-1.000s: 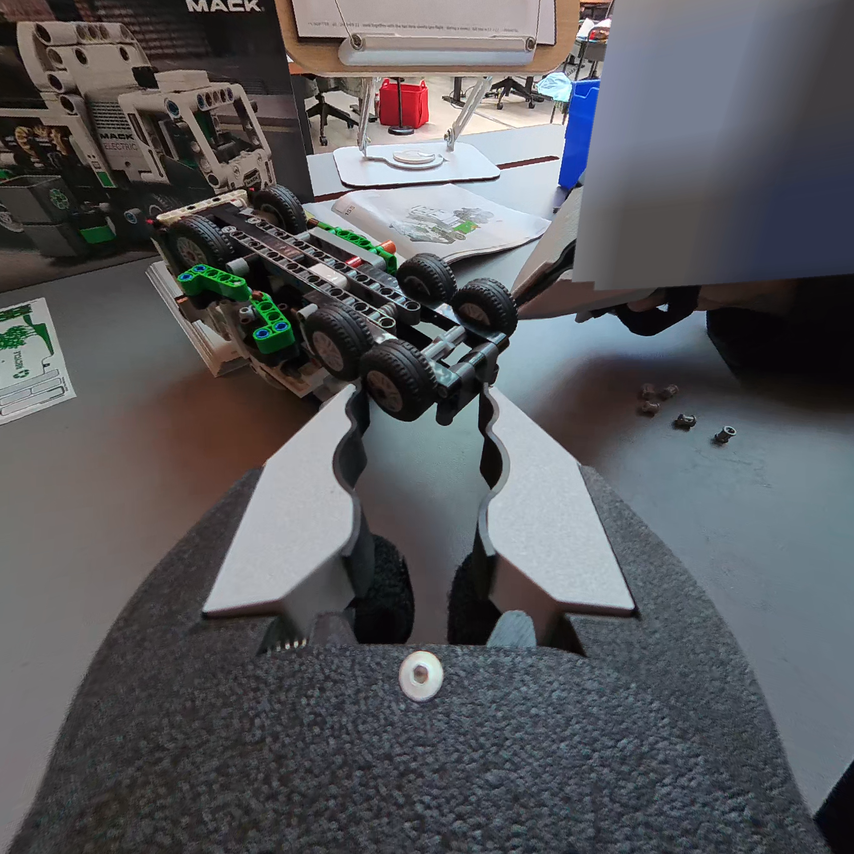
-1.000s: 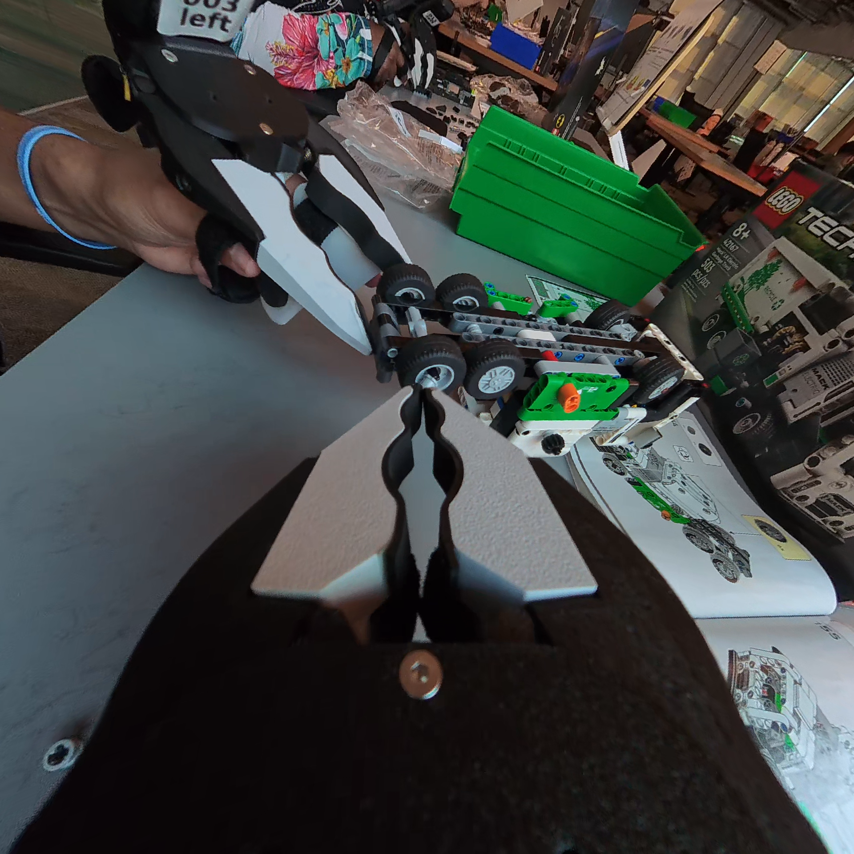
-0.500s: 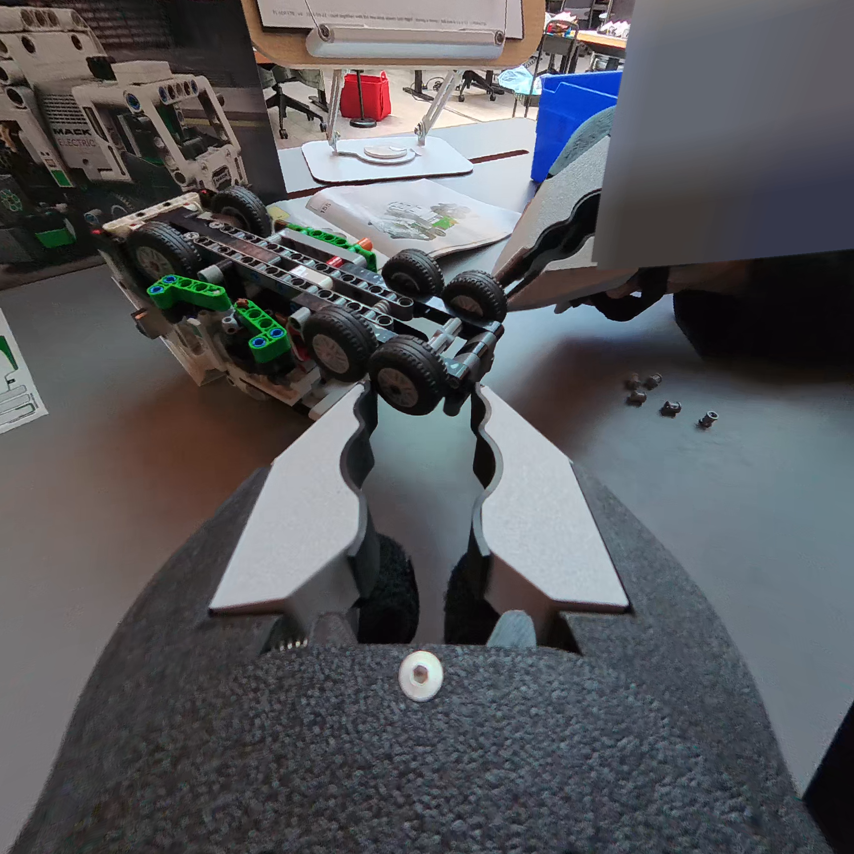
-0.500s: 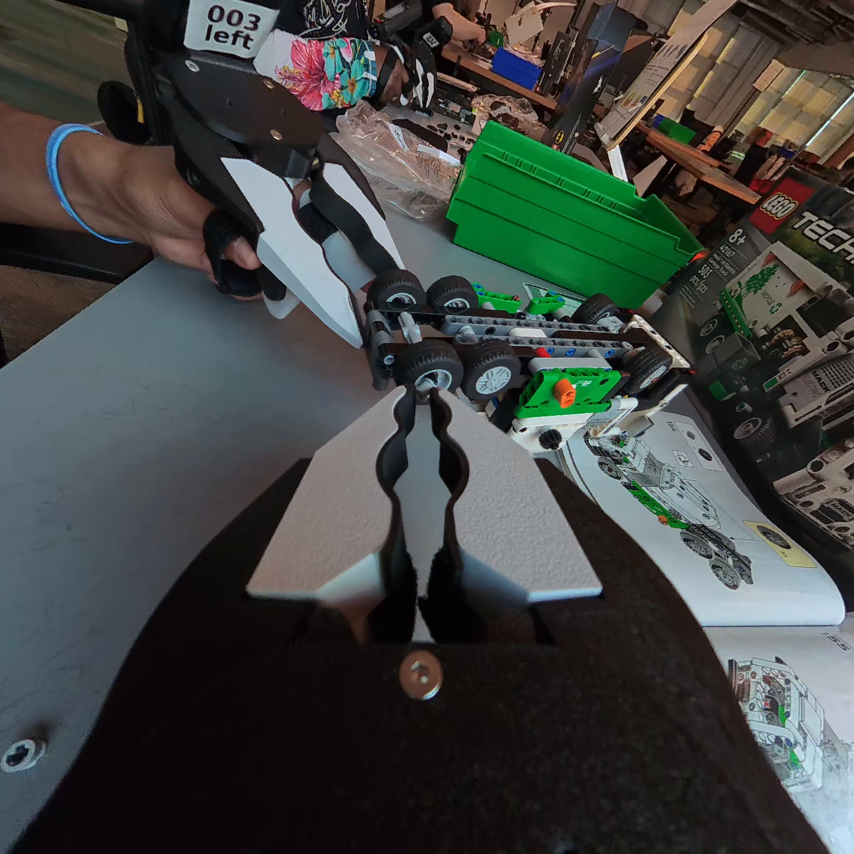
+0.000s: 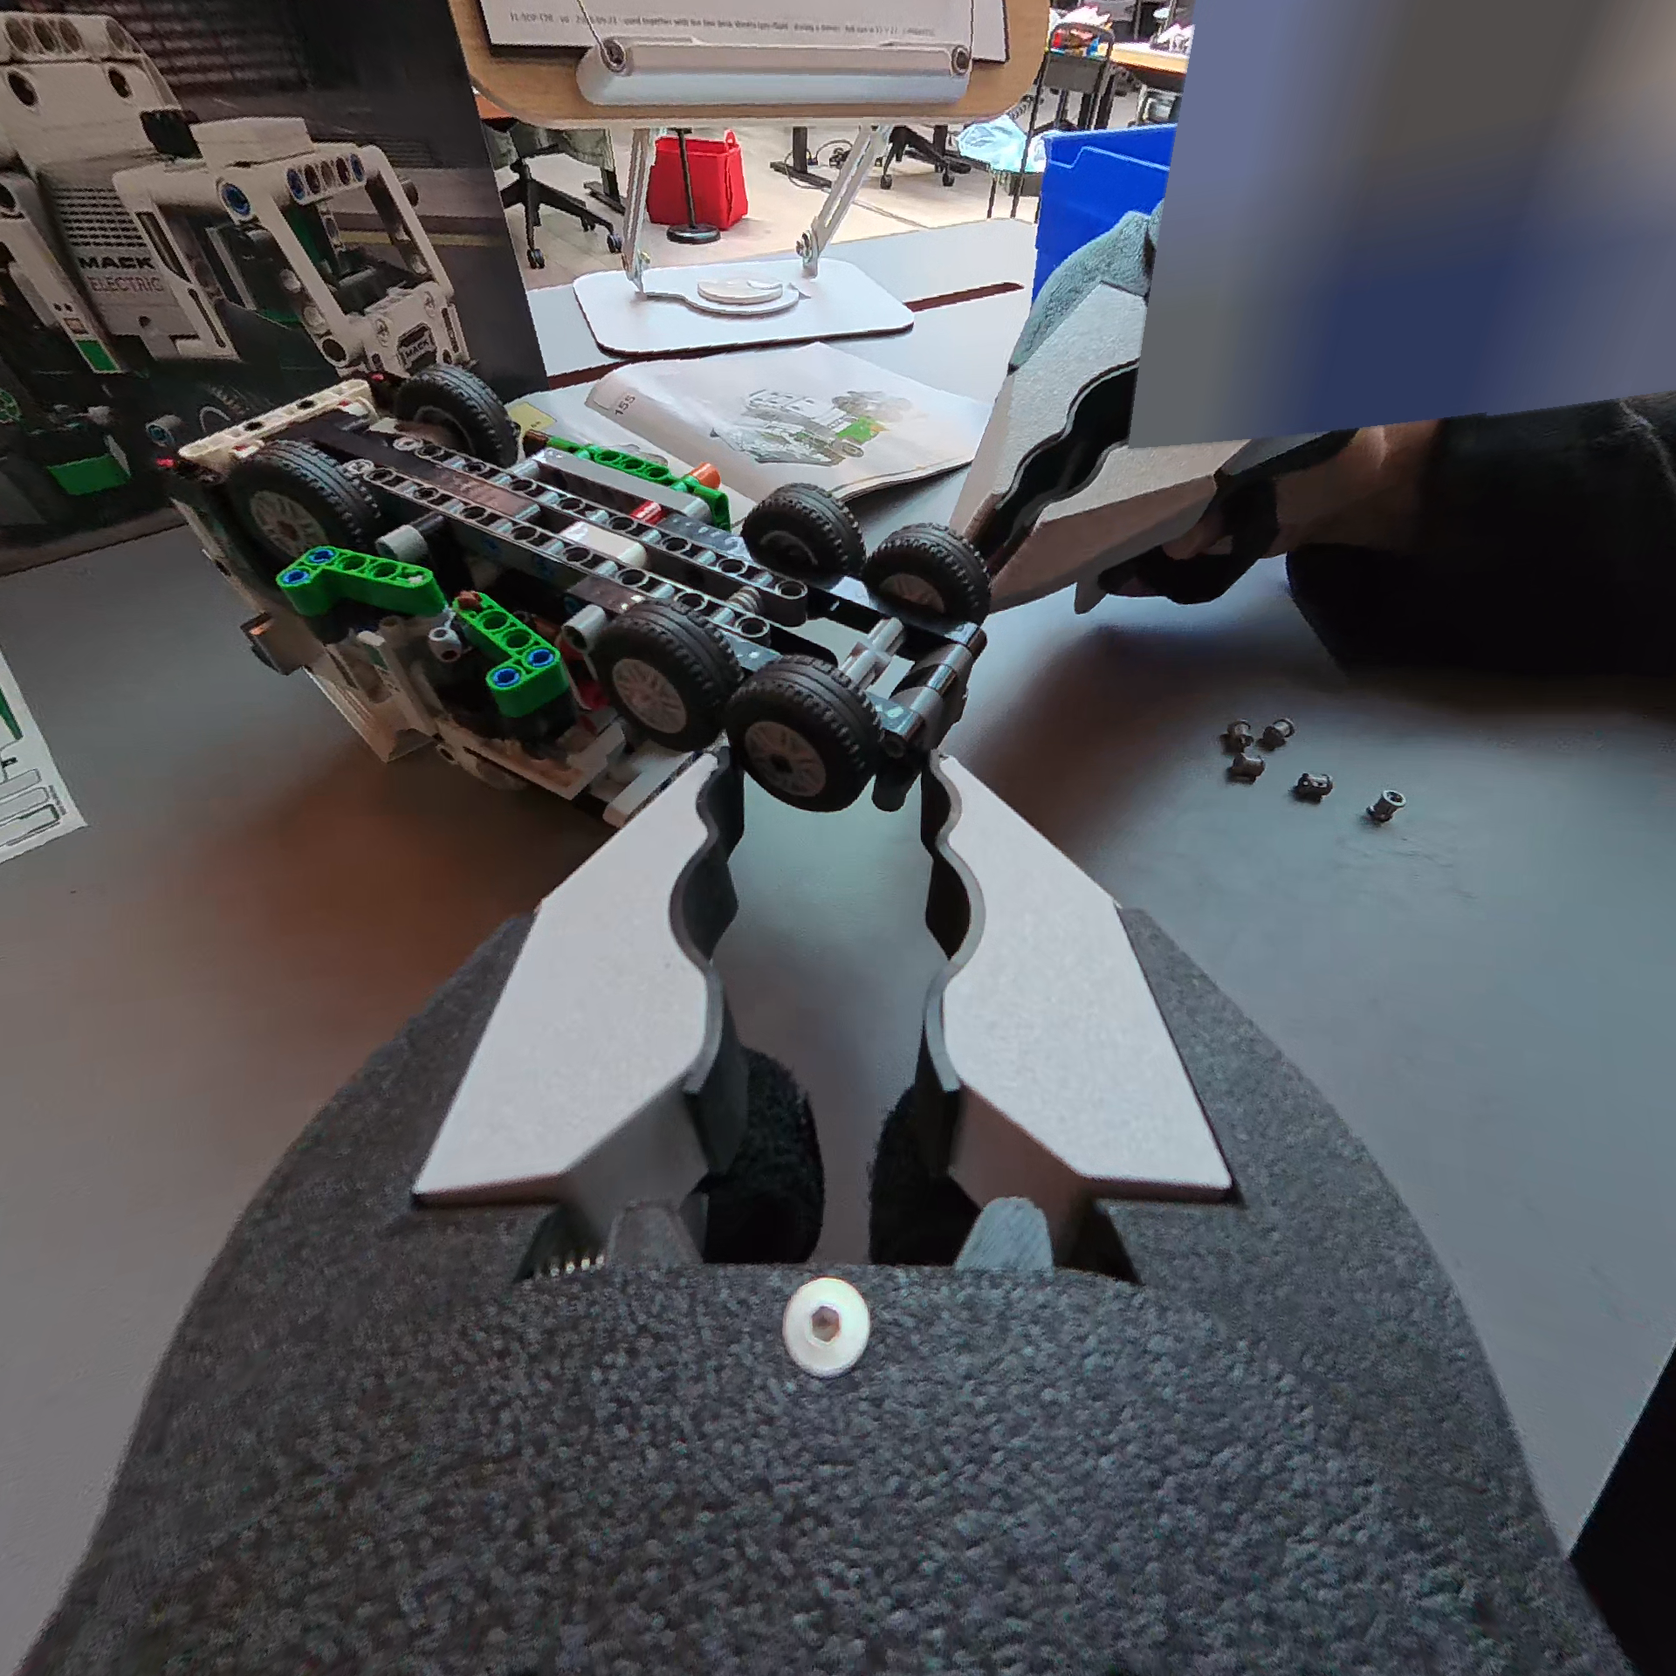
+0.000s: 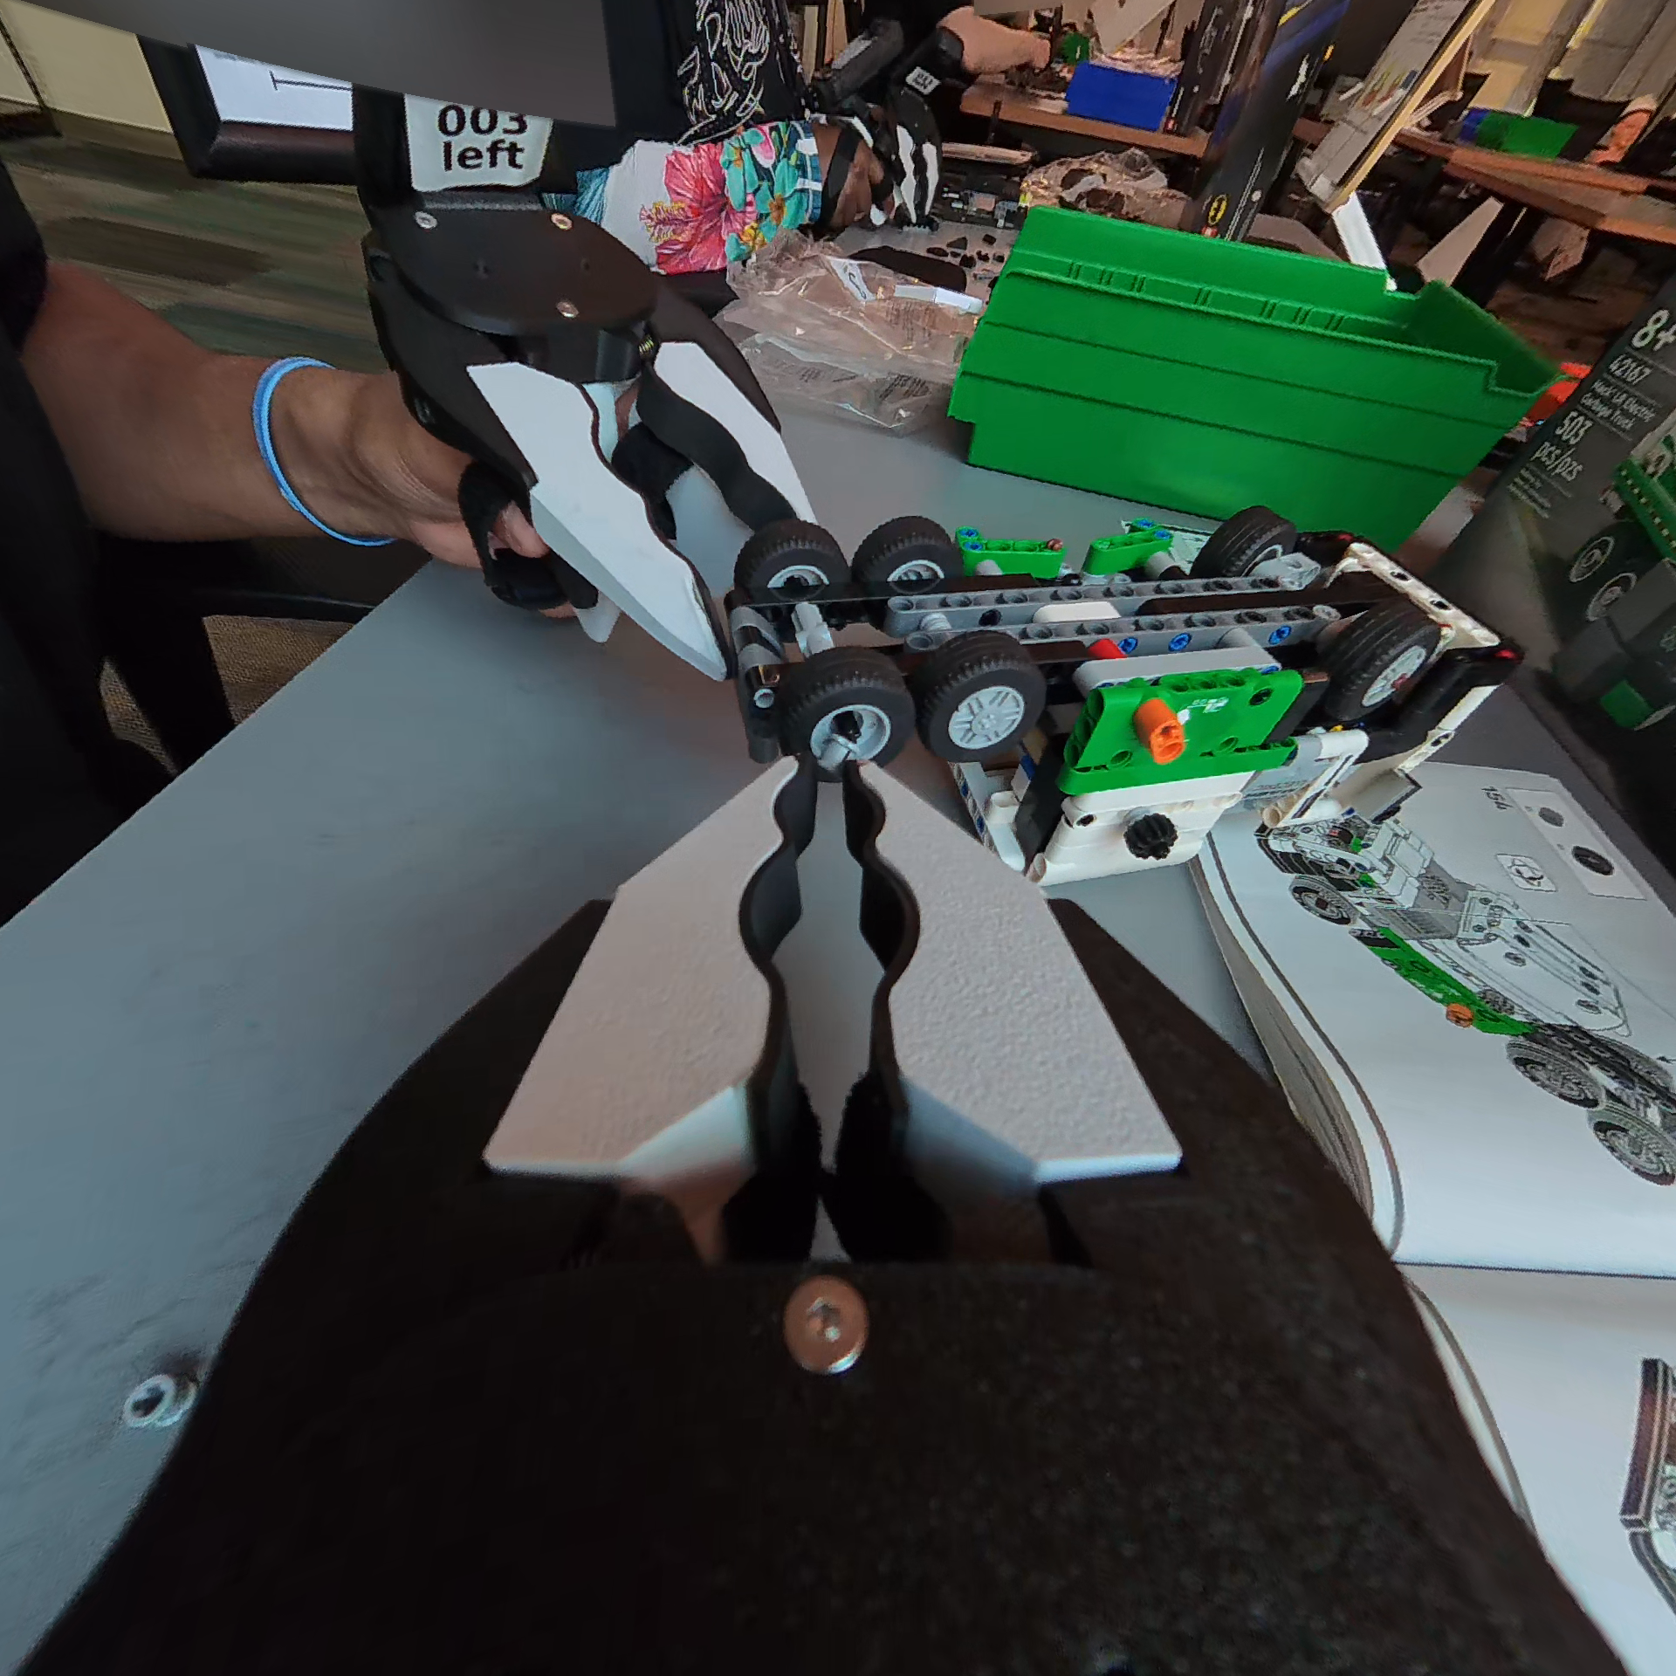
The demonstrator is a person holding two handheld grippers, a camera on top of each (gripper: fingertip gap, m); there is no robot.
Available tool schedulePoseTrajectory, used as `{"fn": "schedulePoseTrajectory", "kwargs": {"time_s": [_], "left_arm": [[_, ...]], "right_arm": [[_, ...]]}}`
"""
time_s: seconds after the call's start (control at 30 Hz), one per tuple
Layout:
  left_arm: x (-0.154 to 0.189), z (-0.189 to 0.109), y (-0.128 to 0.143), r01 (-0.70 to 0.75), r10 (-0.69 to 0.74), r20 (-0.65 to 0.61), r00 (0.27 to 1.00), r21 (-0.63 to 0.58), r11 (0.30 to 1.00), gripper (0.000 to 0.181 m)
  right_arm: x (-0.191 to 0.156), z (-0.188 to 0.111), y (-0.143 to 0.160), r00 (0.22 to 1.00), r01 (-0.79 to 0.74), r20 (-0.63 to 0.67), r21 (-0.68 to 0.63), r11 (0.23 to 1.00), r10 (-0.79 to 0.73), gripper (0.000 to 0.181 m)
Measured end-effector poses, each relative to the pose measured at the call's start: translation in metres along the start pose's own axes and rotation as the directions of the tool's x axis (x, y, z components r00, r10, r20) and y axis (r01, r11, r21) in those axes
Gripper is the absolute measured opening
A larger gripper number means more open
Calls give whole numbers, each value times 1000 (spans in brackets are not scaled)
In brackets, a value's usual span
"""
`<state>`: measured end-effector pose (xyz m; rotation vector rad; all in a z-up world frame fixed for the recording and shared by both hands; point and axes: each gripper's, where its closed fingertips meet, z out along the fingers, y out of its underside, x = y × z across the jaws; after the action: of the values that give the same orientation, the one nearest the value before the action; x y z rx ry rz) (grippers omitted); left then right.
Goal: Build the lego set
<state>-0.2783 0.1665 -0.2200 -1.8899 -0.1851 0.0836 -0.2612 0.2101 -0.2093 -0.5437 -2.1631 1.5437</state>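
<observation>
A Lego truck (image 5: pixel 562 544) lies upside down on the grey table, wheels up; it also shows in the right wrist view (image 6: pixel 1134 626). My left gripper (image 5: pixel 825 775) has its jaws apart around a rear wheel (image 5: pixel 803 735) and the rear cross beam, and both tips touch them. It shows from the side in the right wrist view (image 6: pixel 744 599). My right gripper (image 6: pixel 827 771) is almost shut, with its tips at the hub of the other rear wheel (image 6: pixel 848 707). They pinch something small like a pin, mostly hidden. In the left wrist view its tips (image 5: pixel 975 553) touch that wheel.
Several small dark pins (image 5: pixel 1306 784) lie loose to the right of my left gripper. An open instruction booklet (image 6: pixel 1451 952) lies beside the truck. The set's box (image 5: pixel 227 254), a green bin (image 6: pixel 1224 390), a clipboard stand (image 5: pixel 744 299) and plastic bags (image 6: pixel 843 336) stand behind. The gap from one gripper's tips to the other's is roughly 6 centimeters.
My right gripper has moved in until its tips touch the rear wheel. My left gripper's jaws have narrowed slightly around the truck's rear end. The truck has stayed put.
</observation>
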Motion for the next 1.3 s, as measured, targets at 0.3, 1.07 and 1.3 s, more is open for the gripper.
{"fn": "schedulePoseTrajectory", "kwargs": {"time_s": [0.3,1.07,1.3], "left_arm": [[-2,-4,1,2,-2,14,1000,-4,1000,37],[116,-26,-25,-660,676,-17,737,204,724,19],[125,-28,-26,-699,717,1,697,225,679,9]], "right_arm": [[8,-7,12,998,19,-55,-73,997,-23,0],[-112,-32,-33,758,-405,555,-13,914,343,0],[-115,-32,-36,703,-460,599,-26,888,382,0]]}}
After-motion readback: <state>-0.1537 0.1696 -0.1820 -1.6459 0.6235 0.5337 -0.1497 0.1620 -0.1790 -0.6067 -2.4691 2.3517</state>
